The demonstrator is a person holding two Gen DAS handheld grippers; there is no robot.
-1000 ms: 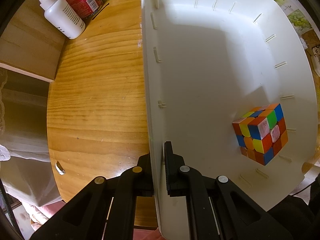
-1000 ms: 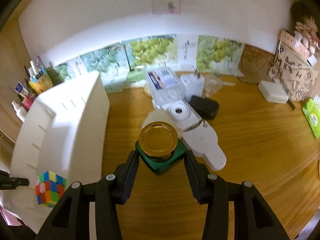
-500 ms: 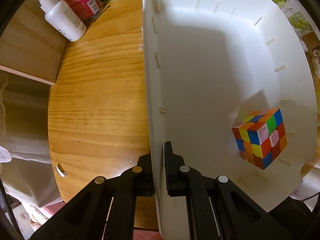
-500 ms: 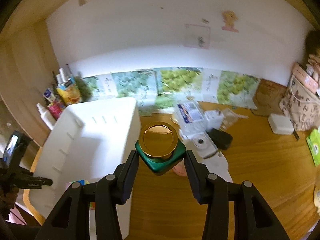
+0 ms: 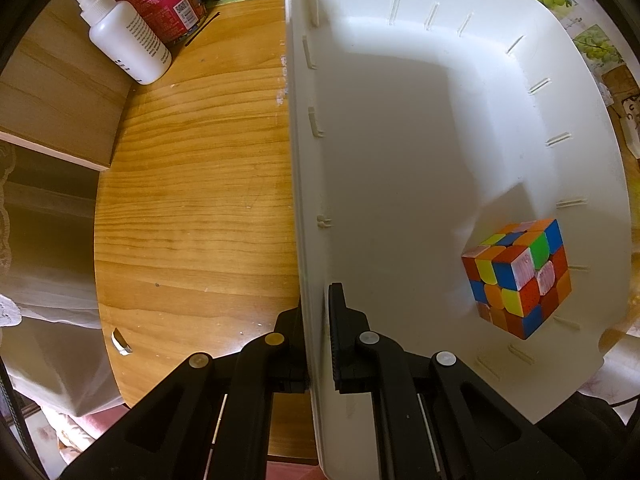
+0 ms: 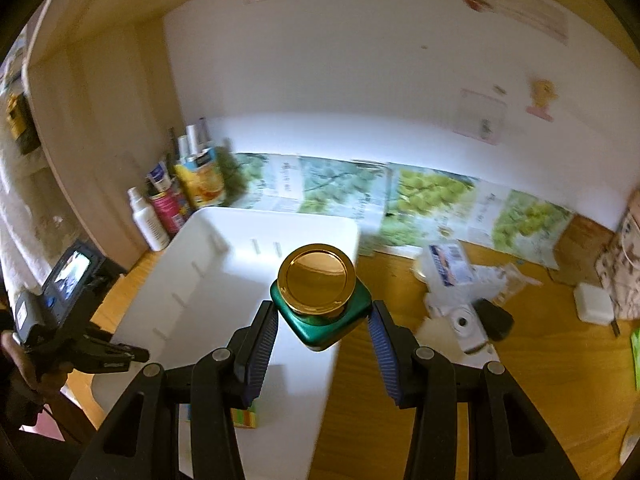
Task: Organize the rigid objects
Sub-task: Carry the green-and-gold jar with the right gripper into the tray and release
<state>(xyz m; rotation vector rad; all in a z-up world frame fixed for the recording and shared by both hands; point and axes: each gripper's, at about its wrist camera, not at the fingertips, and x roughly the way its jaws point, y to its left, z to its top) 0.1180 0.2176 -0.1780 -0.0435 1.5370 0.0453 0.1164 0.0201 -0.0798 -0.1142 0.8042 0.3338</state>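
Observation:
A white plastic bin [image 5: 400, 140] stands on the wooden table. My left gripper [image 5: 316, 304] points straight down, shut on the bin's left wall near its front corner. A multicoloured puzzle cube [image 5: 518, 278] lies inside the bin by the right wall. In the right wrist view, my right gripper [image 6: 323, 314] is shut on a green square jar with a gold lid [image 6: 316, 280], held in the air above the near right edge of the bin [image 6: 224, 264]. The left gripper [image 6: 120, 356] shows there at the bin's left rim, with a hand [image 6: 24, 364] behind it. The right gripper's finger hides most of the cube [image 6: 244, 416].
A white bottle [image 5: 124, 40] and a red can [image 5: 160, 4] stand at the table's back left, beside the bin. To the right of the bin lie a clear box [image 6: 448, 266], a white camera [image 6: 464, 320], a black pouch [image 6: 494, 318] and a white box [image 6: 594, 302].
My right gripper has risen and swung left with the green jar, from over the table clutter to above the bin. The left gripper and the cube have stayed put.

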